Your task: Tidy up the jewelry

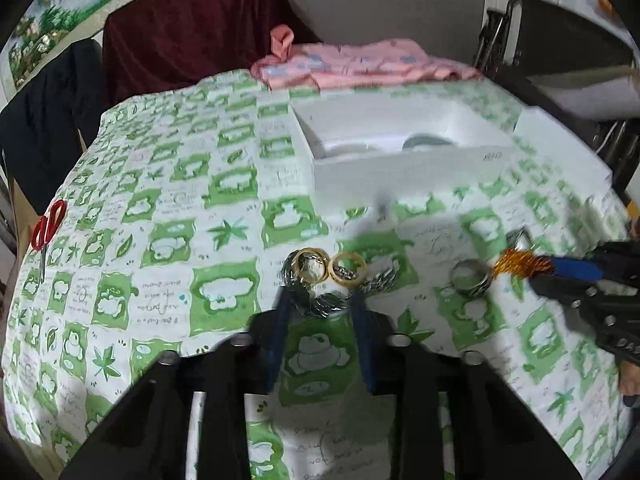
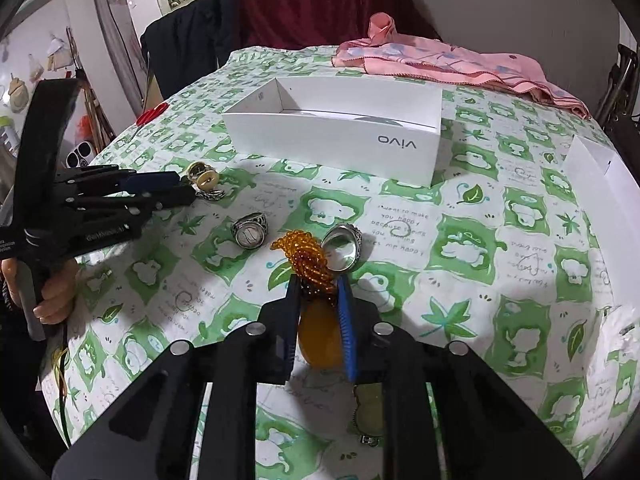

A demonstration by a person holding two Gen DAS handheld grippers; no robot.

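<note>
While both grippers work over a green-patterned cloth (image 1: 168, 216), jewelry is seen gathered before an open white box (image 1: 400, 172).
Left wrist view: red scissors (image 1: 47, 228) lie far left, a pink cloth (image 1: 360, 66) behind the box; two gold rings (image 1: 348, 266) and dark rings are clustered at the tips of the left gripper (image 1: 320, 300), whose jaws are pressed onto the cluster. Right wrist view: two silver rings (image 2: 250, 230) lie ahead; an amber bead strand (image 2: 306, 260) is pinched by the right gripper (image 2: 318, 284).

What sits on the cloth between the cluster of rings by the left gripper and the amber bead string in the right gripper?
One silver ring with a pale oval face, lying alone on the green-patterned tablecloth; the right wrist view shows it clearest, between the ring cluster and the amber bead string.
</note>
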